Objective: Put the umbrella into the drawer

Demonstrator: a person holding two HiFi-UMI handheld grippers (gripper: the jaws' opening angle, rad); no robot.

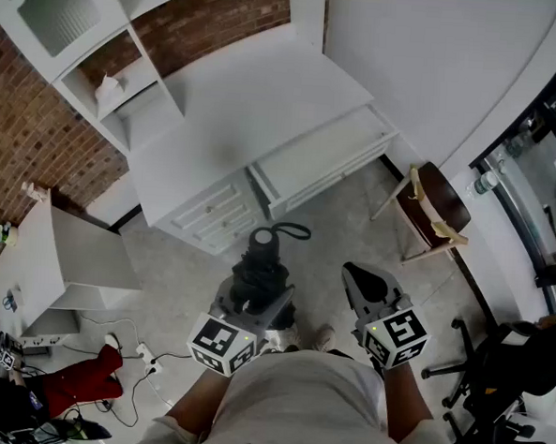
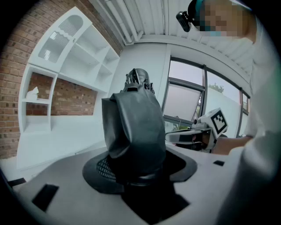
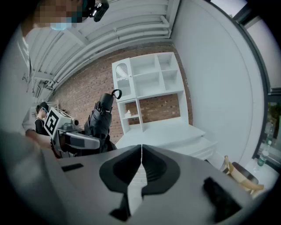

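My left gripper is clamped on the folded black umbrella. My right gripper is closed, empty. Both sit near the open drawer.

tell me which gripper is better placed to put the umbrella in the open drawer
Left: the left gripper clamps the folded umbrella, facing the open drawer. The right gripper is shut and empty beside it.
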